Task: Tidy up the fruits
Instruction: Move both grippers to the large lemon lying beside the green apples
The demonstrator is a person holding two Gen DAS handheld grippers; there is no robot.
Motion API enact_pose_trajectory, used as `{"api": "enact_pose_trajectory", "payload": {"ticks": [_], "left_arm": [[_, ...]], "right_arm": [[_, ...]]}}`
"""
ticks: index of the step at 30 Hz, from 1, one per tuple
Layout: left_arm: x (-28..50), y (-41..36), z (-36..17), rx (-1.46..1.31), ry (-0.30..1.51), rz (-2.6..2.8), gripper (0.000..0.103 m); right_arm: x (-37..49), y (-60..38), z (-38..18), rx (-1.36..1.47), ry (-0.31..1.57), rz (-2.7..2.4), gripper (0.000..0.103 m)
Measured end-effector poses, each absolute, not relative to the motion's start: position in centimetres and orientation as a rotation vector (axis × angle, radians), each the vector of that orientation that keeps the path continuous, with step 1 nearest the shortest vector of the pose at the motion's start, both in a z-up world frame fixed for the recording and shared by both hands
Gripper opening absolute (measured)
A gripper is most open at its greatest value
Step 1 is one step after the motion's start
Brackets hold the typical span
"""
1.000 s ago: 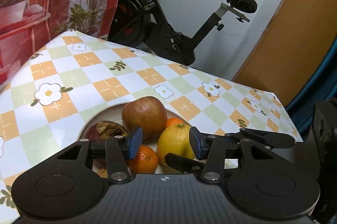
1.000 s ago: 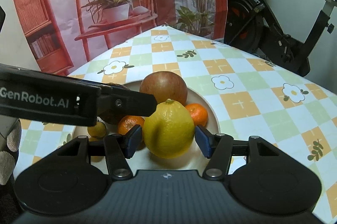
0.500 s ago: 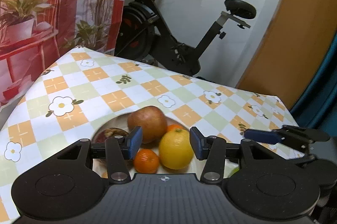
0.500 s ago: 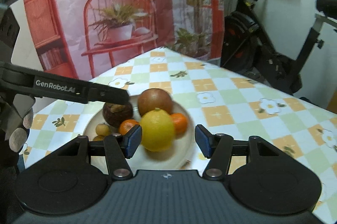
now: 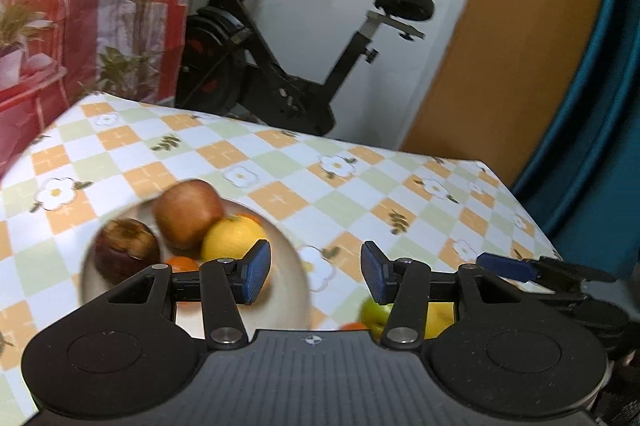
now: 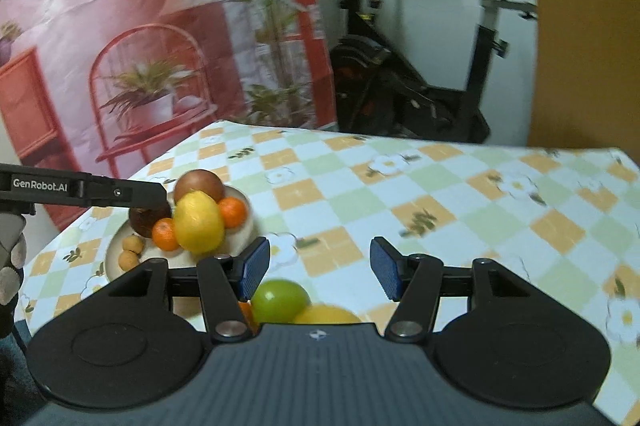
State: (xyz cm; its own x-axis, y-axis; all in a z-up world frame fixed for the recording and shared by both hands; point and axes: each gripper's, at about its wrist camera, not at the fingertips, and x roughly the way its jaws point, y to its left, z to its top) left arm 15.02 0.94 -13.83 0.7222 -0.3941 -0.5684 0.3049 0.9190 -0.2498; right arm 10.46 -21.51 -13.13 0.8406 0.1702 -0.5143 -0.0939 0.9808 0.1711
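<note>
A pale plate [image 6: 116, 246] on the checked tablecloth holds a red-brown apple [image 6: 200, 183], a yellow lemon [image 6: 198, 224], two oranges [image 6: 232, 211], a dark round fruit [image 6: 148, 218] and small yellow fruits [image 6: 132, 244]. In the left wrist view the plate [image 5: 288, 290] lies left of centre, with its apple [image 5: 188, 214] and lemon [image 5: 230, 238]. My left gripper [image 5: 316, 272] is open over the cloth beside the plate, nothing between its pads. My right gripper [image 6: 320, 274] is open too, above bare cloth. A green fruit [image 6: 278, 300] and a yellow fruit [image 6: 326, 314] lie just under it.
One finger of the left gripper [image 6: 100, 187] reaches in above the plate from the left, with a gloved hand [image 6: 8, 258] below it. An exercise bike [image 6: 400, 85] and a printed backdrop [image 6: 120, 45] stand behind the table. The table's right edge [image 5: 532, 222] is close.
Both grippers have drawn back from the plate and swung right. The lemon that stood between the right fingers now lies farther off on the plate. Loose green and yellow fruits came into view.
</note>
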Motion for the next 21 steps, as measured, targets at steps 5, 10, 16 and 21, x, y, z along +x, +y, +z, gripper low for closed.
{"api": "enact_pose_trajectory", "payload": {"ticks": [5, 10, 16, 21], "left_arm": [[14.9, -0.4, -14.7, -0.135, 0.688, -0.422, 0.052], [15.0, -1.4, -15.1, -0.12, 0.712, -0.445, 0.052], [14.9, -2.4, -15.6, -0.123, 0.743, -0.487, 0.052], [15.2, -3.5, -16.1, -0.115, 0.778, -0.508, 0.052]], "right_arm": [[8.7, -22.0, -14.9, 0.158, 0.554, 0.108, 0.059], [8.0, -21.1, -16.8, 0.158, 0.576, 0.12, 0.061], [8.1, -21.6, -18.1, 0.173, 0.584, 0.11, 0.064], [8.1, -22.3, -19.1, 0.198, 0.582, 0.126, 0.066]]}}
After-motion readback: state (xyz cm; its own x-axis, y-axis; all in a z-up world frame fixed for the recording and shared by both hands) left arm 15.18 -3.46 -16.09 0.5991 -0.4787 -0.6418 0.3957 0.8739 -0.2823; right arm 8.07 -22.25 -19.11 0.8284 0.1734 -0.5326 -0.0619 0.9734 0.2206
